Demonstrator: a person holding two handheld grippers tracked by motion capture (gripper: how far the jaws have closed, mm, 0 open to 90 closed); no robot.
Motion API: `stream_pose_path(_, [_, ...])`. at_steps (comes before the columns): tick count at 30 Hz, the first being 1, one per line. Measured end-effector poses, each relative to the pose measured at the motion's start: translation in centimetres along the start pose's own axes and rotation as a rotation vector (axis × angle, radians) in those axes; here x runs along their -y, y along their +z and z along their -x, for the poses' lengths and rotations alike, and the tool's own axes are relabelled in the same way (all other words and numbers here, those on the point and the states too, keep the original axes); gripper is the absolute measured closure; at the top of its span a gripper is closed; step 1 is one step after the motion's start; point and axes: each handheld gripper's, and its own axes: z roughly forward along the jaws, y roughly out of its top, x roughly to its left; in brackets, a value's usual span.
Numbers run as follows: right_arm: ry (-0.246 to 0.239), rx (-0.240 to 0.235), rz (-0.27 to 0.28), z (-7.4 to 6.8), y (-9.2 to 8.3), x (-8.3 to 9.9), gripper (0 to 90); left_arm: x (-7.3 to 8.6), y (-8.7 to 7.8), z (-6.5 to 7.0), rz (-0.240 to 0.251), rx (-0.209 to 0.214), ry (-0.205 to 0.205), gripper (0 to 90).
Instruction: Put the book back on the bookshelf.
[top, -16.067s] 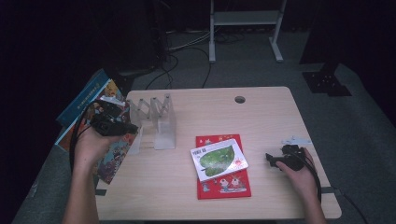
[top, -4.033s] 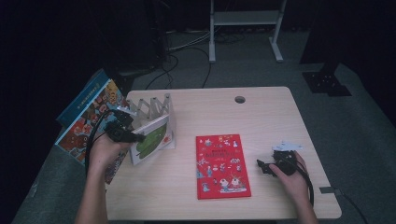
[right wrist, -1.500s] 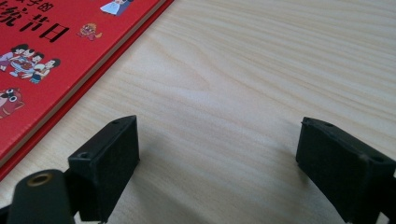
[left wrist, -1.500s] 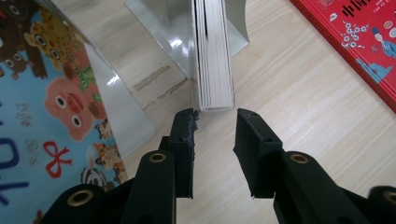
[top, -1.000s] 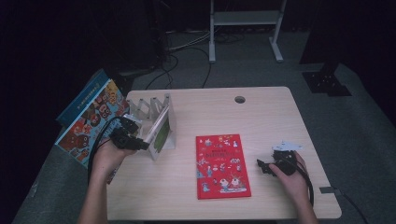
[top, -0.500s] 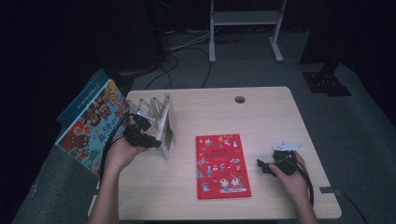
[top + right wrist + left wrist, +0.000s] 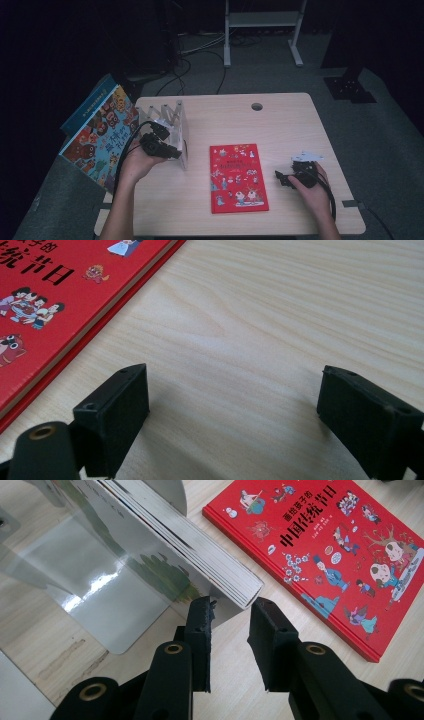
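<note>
1. Left claw (image 7: 230, 611) is pinching the corner of the glossy book (image 7: 150, 550), standing in the clear rack (image 7: 172, 125); its cover is glaring.
2. Right claw (image 7: 235, 410) is resting spread on the counter (image 7: 280, 315), the red book (image 7: 65, 290) lying cropped beside it.

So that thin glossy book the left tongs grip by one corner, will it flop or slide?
The book probably bends little: its page block looks thick enough. Its shiny cover may slip between the left tongs. Leaning in the clear rack, it could tip.

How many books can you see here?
3: a red book flat mid-table, a thin book standing in the clear rack at the left gripper, and a big picture book leaning off the table's left edge. Others may be hidden.
</note>
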Motion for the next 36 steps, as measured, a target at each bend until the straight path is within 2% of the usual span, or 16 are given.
stream_pose_path(12, [0.0, 0.0, 0.0, 0.0, 0.0, 0.0, 12.3, 0.5, -0.3, -0.3, -0.008, -0.009, -0.001, 67.8])
stream_pose_path(22, [0.0, 0.0, 0.0, 0.0, 0.0, 0.0, 12.3, 1.4, -1.3, 0.4, -0.014, 0.001, 0.012, 67.5])
stream_pose_path(27, [0.0, 0.001, 0.0, 0.0, 0.0, 0.0, 12.0, 1.8, -1.3, 1.1, -0.014, 0.016, 0.026, 71.9])
stream_pose_path(31, [0.007, 0.005, -0.002, 0.0, 0.0, 0.0, 10.6, 2.1, -1.3, 2.0, -0.001, 0.031, 0.046, 81.8])
stream_pose_path(36, [0.016, 0.012, -0.006, -0.1, 0.0, 0.0, 10.0, 2.1, -1.0, 3.1, 0.018, 0.046, 0.07, 86.0])
